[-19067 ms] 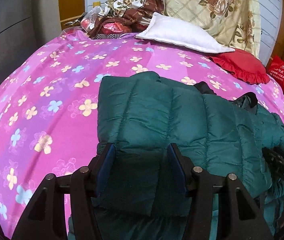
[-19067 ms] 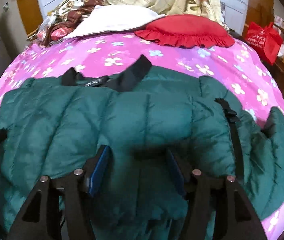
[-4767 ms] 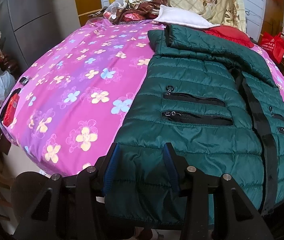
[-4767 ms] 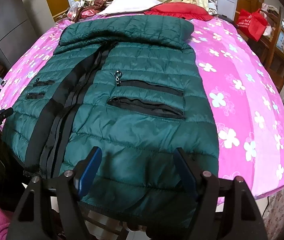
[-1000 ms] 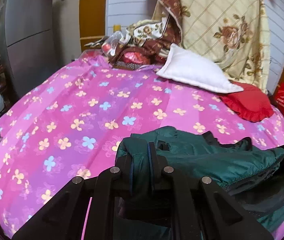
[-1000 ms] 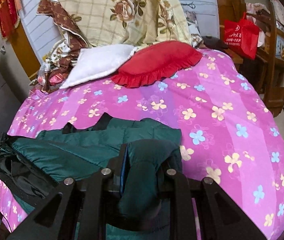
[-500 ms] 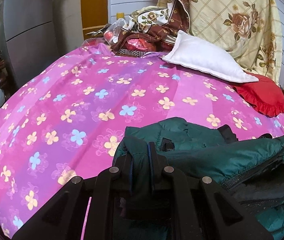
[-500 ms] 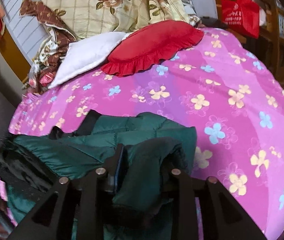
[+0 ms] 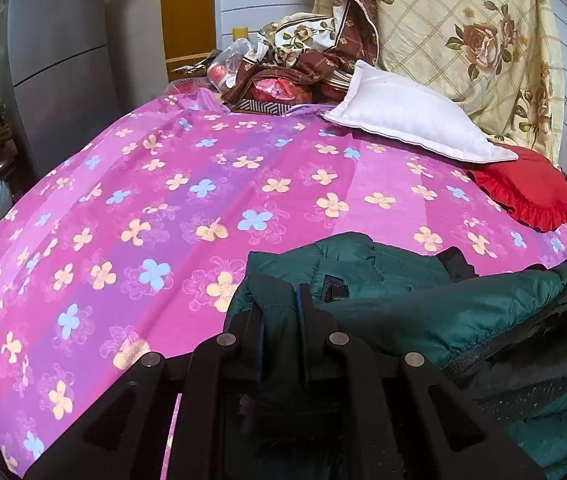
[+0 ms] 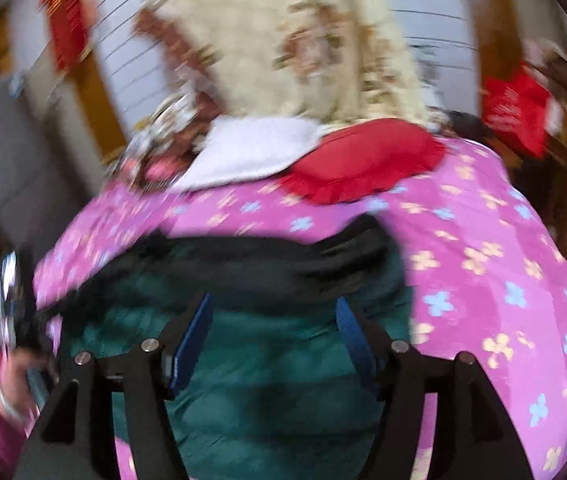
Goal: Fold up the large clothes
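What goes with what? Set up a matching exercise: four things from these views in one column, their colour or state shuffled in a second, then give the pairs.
Column one:
1. left hand-held gripper
2. right hand-held gripper
3. frilled cushion
4. bedsheet

Column two:
A. red, at the head of the bed
B. shut on a fold of the green jacket
C. pink with flowers
D. open, pads clear of the cloth

Pairs: 1-B, 2-D, 3-A, 4-C

My right wrist view is motion-smeared; the green puffer jacket [image 9: 435, 304] runs off my left view's right edge.
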`<state>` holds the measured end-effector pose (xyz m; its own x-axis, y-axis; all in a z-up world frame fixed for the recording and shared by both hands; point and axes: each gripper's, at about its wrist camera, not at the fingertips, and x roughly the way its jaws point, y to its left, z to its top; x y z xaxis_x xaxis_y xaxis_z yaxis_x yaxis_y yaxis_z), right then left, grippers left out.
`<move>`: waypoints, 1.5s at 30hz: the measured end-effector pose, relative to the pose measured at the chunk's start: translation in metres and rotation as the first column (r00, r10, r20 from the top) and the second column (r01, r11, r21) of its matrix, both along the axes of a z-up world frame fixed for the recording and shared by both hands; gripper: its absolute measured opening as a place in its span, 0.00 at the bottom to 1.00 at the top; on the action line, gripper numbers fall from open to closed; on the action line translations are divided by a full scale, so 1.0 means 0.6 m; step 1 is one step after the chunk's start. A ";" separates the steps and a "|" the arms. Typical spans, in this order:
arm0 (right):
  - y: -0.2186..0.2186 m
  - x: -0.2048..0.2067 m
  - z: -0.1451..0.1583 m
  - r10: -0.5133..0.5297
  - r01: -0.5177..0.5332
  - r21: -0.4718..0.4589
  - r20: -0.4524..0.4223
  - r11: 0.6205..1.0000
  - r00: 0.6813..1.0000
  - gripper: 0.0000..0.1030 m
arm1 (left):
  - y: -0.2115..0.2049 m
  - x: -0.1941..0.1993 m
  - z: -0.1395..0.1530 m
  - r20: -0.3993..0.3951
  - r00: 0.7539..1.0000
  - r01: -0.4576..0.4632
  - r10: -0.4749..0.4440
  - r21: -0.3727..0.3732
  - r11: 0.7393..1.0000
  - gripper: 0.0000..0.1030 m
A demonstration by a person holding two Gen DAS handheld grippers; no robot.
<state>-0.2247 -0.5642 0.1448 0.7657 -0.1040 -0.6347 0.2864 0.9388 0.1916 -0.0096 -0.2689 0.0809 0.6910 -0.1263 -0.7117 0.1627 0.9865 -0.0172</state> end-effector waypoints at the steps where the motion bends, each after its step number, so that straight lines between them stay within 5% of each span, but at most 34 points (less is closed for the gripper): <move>1: 0.022 0.015 -0.009 0.039 -0.039 -0.020 -0.021 0.999 0.999 0.65 | 0.000 0.000 0.000 0.000 1.000 0.001 -0.001 0.000 1.000 0.00; 8: 0.102 0.137 -0.081 0.114 -0.125 -0.089 -0.118 0.988 0.986 0.65 | 0.004 0.000 0.003 -0.010 0.999 0.032 -0.033 -0.035 0.999 0.00; 13: 0.099 0.213 -0.127 0.071 -0.088 -0.084 -0.191 0.993 0.979 0.65 | 0.056 -0.003 0.039 -0.027 0.997 0.068 -0.076 -0.228 0.971 0.23; 16: 0.096 0.242 -0.153 0.049 -0.071 -0.101 -0.212 0.992 0.976 0.66 | 0.072 -0.026 0.069 0.050 0.998 0.057 -0.047 -0.224 0.973 0.42; 22: 0.091 0.243 -0.147 0.032 -0.051 -0.082 -0.223 0.995 0.974 0.67 | 0.067 -0.038 0.087 0.083 0.995 0.071 -0.058 -0.166 0.984 0.42; 32: 0.024 0.134 -0.077 -0.030 0.009 -0.121 -0.173 0.993 0.984 0.67 | 0.005 -0.012 0.034 0.035 0.998 0.054 -0.052 -0.067 0.996 0.42; 45: -0.085 0.179 -0.160 -0.150 0.124 -0.117 -0.250 0.985 0.956 0.73 | -0.017 0.053 -0.023 -0.046 0.999 -0.006 0.004 -0.040 0.999 0.46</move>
